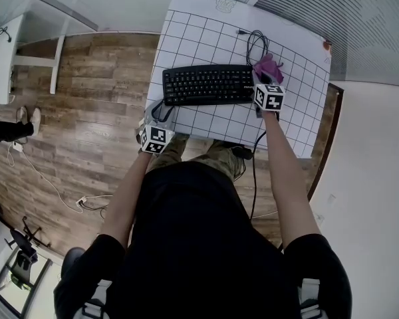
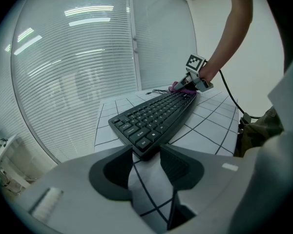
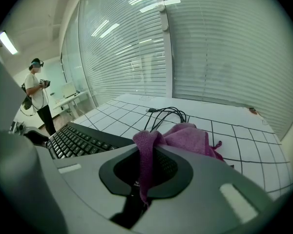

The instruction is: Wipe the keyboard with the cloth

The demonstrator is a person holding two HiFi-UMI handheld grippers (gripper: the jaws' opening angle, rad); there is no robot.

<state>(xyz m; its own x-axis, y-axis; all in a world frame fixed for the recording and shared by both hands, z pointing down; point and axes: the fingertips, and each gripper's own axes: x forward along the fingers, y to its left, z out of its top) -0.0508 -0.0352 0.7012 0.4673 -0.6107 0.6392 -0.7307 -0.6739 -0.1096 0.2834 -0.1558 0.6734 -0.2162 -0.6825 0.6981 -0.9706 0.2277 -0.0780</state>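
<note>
— What's lying on that gridded table (image 1: 299,121) right now?

— One black keyboard (image 1: 208,84), one purple cloth (image 1: 268,67) and one looped black cable (image 1: 256,44). The person is working two grippers, one in each hand.

— And where is the cloth sitting?

— At the keyboard's right end. The right gripper (image 1: 263,80) is pinching a fold of it between its closed jaws, and the rest is bunching out past the tips onto the table, just short of the cable (its own camera is showing that fold plainly).

— What's the left gripper (image 1: 161,110) doing?

— It's hovering at the keyboard's near left corner with its jaws standing apart. Only the gridded sheet is showing in the gap, and the keyboard's corner is lying right at the tips. The cloth is well away from it, at the far end of the keys.
</note>
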